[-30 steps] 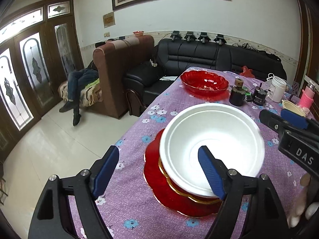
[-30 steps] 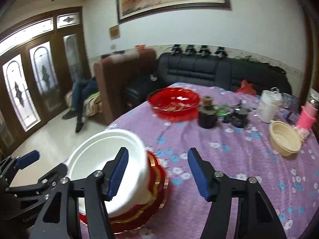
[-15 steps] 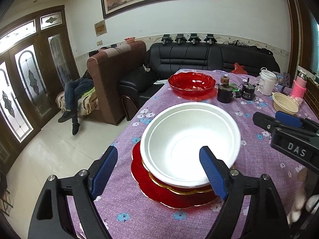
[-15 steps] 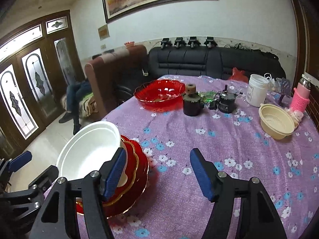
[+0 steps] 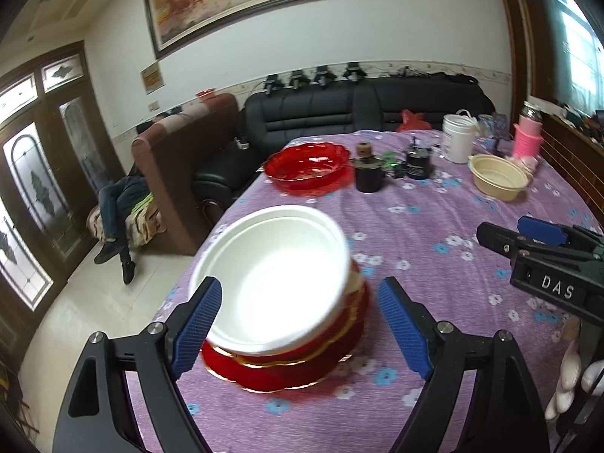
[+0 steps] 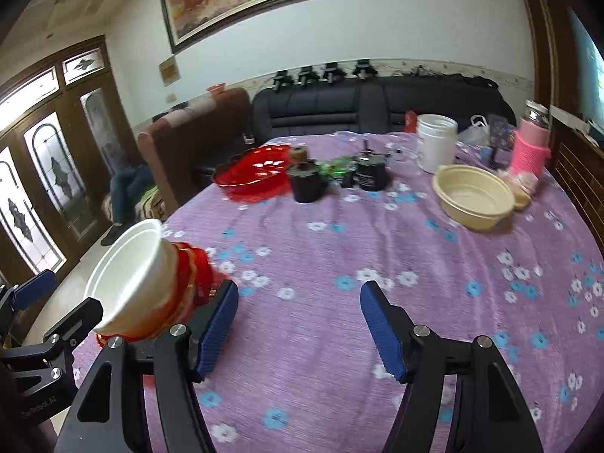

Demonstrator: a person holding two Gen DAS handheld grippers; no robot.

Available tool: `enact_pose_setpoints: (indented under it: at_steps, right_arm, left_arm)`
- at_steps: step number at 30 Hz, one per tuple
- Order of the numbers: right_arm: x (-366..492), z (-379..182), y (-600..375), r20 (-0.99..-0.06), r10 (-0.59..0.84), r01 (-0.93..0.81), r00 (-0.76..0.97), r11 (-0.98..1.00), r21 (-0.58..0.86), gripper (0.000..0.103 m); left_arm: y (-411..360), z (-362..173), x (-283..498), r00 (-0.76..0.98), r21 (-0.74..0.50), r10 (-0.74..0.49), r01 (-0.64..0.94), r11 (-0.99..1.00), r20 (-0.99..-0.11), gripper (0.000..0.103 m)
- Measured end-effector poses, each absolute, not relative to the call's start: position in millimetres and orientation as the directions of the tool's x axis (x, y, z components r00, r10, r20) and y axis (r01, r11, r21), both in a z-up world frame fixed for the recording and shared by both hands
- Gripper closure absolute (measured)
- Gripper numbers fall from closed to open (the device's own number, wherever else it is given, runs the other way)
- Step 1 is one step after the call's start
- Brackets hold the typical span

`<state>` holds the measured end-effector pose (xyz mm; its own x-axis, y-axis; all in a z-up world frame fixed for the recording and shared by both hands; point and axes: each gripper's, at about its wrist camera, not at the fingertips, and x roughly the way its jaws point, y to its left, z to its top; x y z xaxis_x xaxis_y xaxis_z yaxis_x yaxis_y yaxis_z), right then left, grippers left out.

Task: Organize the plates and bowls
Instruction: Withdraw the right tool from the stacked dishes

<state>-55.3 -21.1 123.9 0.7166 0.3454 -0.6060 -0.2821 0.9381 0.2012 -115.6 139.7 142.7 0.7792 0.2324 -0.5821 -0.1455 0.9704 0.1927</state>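
The left wrist view is showing the inside of the white bowl (image 5: pixel 277 273) from above, together with a pale gloved hand (image 5: pixel 570 377) at the lower right edge, while the right wrist view is showing the same bowl only from the side, at its left edge, and is giving a fuller look at the beige bowl (image 6: pixel 473 196) and the pink bottle (image 6: pixel 530 147) on the far right of the table (image 6: pixel 339 321). The left gripper (image 5: pixel 298 330) is hanging released, its blue pads spread wide, with the white bowl and the red plates (image 5: pixel 287 362) under it lying just ahead, in the gap between the fingers but not pressed by either pad. The right gripper (image 6: pixel 298 330) is also standing released, nothing but purple flowered cloth between its pads, and the stack is sitting just beside its left finger, outside the gap. The white bowl is looking plain, round and deep, and slightly blurred; the plates beneath are showing glossy red with a wavy gold rim. Farther back, a red scalloped bowl (image 5: pixel 307 166) is resting on the cloth, well apart from both grippers.
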Motion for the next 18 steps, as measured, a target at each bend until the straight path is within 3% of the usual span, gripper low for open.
enact_pose_setpoints:
  at_steps: [18]
  right_arm:
    - [-50,93,-126,-0.656,0.247,-0.107,0.713,0.963,0.247,0.030]
  left_arm:
    - [70,125,-105,0.769,0.222,0.136,0.007,0.975,-0.624,0.018]
